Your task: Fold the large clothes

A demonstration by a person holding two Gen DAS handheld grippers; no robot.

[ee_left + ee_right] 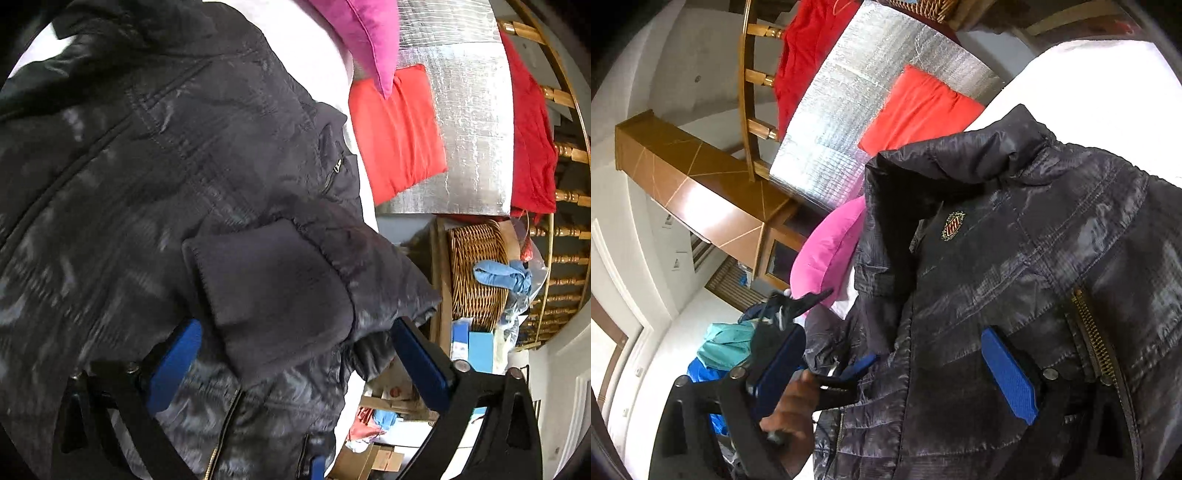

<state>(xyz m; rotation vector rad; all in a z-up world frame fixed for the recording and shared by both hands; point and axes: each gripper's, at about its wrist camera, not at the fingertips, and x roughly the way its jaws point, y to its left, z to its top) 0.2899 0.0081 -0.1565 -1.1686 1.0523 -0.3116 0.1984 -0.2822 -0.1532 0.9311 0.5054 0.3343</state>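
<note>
A dark shiny padded jacket (140, 177) lies spread on a white bed (306, 44). One sleeve is folded over its body, and the sleeve's knit cuff (273, 295) sits between the blue fingers (177, 365) of my left gripper (299, 354), which stands open and wide. In the right wrist view the jacket (1015, 280) shows its raised collar (960, 158), a crest badge (953, 224) and a brass zipper (1095, 332). My right gripper (894, 373) is open just over the jacket's front. A hand (790, 406) holds the other gripper at the jacket's left edge.
A pink cushion (365, 33), an orange-red cushion (399, 136) and a silver foil mat (469, 122) lie beyond the jacket. A wicker basket (476, 273), boxes and a wooden railing (565, 199) with red cloth (532, 147) stand past the bed. Teal and blue clothes (720, 347) are piled beside it.
</note>
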